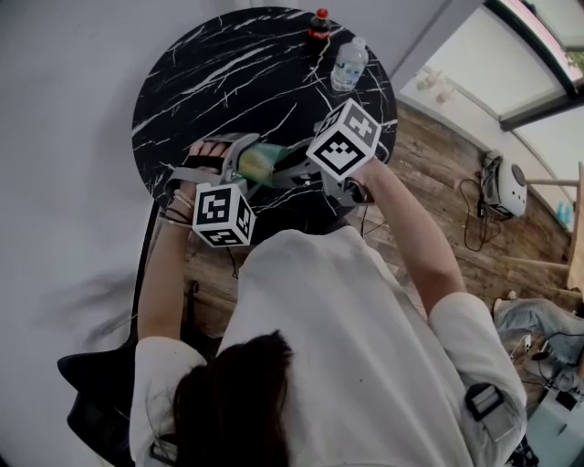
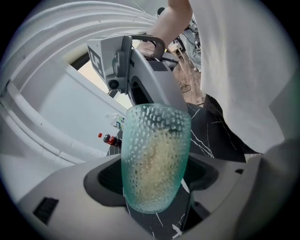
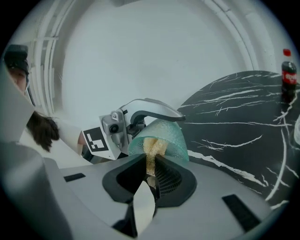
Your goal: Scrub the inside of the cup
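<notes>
A pale green dimpled glass cup (image 1: 258, 162) is held tilted above the table, and my left gripper (image 1: 239, 164) is shut on it. In the left gripper view the cup (image 2: 156, 157) stands between the jaws of that gripper (image 2: 156, 183), with a yellowish sponge (image 2: 158, 161) showing through its wall. My right gripper (image 3: 151, 165) is shut on the sponge (image 3: 151, 149), whose end reaches into the mouth of the cup (image 3: 165, 136). In the head view the right gripper (image 1: 294, 173) points left at the cup's opening. The sponge's tip inside the cup is hidden.
Everything hangs over the near edge of a round black marble table (image 1: 228, 82). A cola bottle (image 1: 318, 23) and a clear water bottle (image 1: 349, 64) stand at its far right edge. Wooden floor with cables and gear (image 1: 502, 182) lies to the right.
</notes>
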Demonstrator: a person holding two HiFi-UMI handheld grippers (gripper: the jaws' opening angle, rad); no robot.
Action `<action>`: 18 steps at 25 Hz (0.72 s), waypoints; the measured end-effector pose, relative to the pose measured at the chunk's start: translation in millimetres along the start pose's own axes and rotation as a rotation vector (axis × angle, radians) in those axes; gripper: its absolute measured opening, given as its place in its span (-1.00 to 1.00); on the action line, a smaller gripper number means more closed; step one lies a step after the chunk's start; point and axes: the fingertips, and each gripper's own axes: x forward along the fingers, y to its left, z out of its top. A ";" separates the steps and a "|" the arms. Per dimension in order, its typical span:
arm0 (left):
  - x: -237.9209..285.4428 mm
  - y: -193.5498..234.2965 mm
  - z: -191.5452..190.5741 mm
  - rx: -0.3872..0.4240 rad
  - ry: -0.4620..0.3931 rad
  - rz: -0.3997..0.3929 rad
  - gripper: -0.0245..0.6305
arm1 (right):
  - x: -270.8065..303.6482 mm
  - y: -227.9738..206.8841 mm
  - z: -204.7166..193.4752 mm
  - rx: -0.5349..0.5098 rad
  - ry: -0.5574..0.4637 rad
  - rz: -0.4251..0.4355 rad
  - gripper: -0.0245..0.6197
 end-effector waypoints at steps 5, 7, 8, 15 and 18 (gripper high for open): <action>-0.2 5.9 2.8 -0.024 -0.021 0.019 0.17 | -6.4 1.3 7.4 0.072 -0.094 0.059 -0.71; -1.2 6.7 3.1 -0.031 -0.029 0.026 0.17 | -7.3 2.2 8.5 0.100 -0.119 0.082 -0.71; -2.1 7.4 3.2 -0.034 -0.033 0.030 0.17 | -7.9 3.0 9.4 0.119 -0.134 0.100 -0.71; -8.9 14.4 7.2 -0.063 -0.065 0.070 0.17 | -17.9 22.3 24.1 0.238 -0.276 0.300 -0.71; -10.4 16.8 8.2 -0.073 -0.074 0.085 0.17 | -21.0 23.6 26.2 0.254 -0.300 0.307 -0.72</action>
